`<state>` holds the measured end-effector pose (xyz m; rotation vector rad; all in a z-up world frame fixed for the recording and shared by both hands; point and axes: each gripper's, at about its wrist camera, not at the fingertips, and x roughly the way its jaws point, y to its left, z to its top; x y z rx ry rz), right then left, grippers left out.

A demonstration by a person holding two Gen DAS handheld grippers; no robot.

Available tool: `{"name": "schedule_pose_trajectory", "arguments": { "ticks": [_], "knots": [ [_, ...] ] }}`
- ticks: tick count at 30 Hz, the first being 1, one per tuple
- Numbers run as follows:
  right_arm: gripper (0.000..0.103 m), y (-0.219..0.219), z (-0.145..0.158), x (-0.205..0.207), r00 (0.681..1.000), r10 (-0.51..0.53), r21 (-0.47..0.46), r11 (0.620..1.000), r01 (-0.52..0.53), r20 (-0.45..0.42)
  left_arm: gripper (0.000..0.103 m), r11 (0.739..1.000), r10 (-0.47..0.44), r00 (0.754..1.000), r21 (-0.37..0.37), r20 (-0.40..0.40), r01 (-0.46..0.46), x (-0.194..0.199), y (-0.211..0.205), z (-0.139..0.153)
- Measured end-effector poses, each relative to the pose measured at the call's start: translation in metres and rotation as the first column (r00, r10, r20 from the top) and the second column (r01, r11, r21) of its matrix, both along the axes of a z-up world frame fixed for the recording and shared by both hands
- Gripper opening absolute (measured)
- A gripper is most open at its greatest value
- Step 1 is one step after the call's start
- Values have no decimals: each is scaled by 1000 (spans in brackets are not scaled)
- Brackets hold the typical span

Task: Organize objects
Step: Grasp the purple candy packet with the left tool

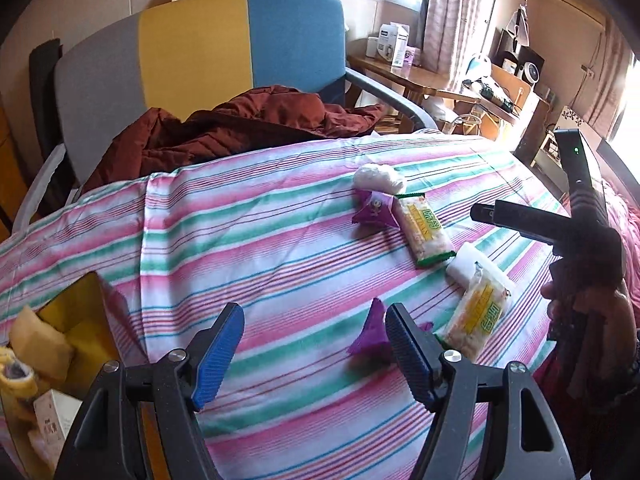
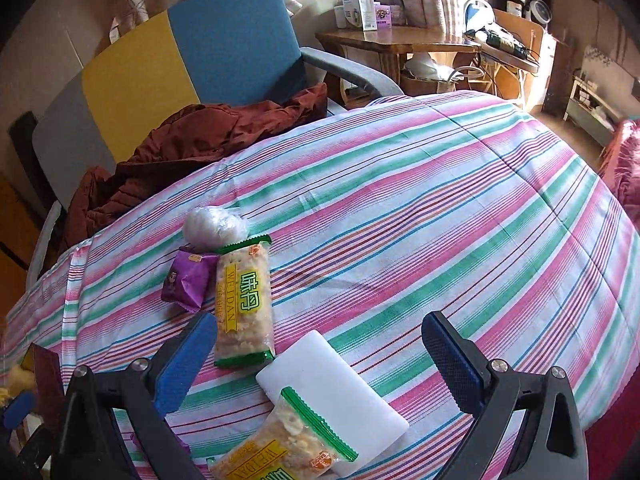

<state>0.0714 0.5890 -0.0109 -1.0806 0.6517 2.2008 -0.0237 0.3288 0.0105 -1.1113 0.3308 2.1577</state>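
Snacks lie scattered on a striped bed (image 1: 280, 216) as both tools hover with jaws wide and empty. The left hand-held gripper (image 1: 316, 344) hangs just left of a purple packet (image 1: 370, 338); a yellow box (image 1: 86, 328) sits at the bed's near left edge. The right hand-held gripper (image 2: 320, 364) straddles a white block (image 2: 340, 380) and a cracker pack (image 2: 280, 448) lying across it, long axis running near-left to far-right. The right tool looks nearer these; the left, the packet.

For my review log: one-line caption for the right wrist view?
Open right hand-held gripper above a striped cloth, over a white block and cracker packets.
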Motion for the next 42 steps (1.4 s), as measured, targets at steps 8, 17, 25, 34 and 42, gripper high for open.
{"name": "schedule_pose_trajectory", "arguments": {
  "ticks": [8, 17, 25, 34, 42],
  "knots": [
    [103, 8, 2, 7, 999, -36, -52, 998, 34, -37, 74, 999, -34, 998, -9, 60, 34, -33, 50, -16],
    [103, 7, 3, 7, 998, -14, -90, 996, 8, -67, 66, 994, -104, 989, -29, 103, 108, -58, 113, -41],
    [103, 11, 0, 9, 997, -16, -130, 992, 6, -79, 66, 986, -153, 983, -53, 103, 159, -78, 155, -59],
    [103, 9, -2, 6, 999, -2, -116, 993, -4, -51, 36, 987, -130, 982, -73, 138, 141, -96, 169, -87],
    [103, 7, -4, 3, 999, 14, -109, 994, -18, -36, 36, 992, -54, 991, -104, 121, 66, -96, 106, -84]
  ]
}}
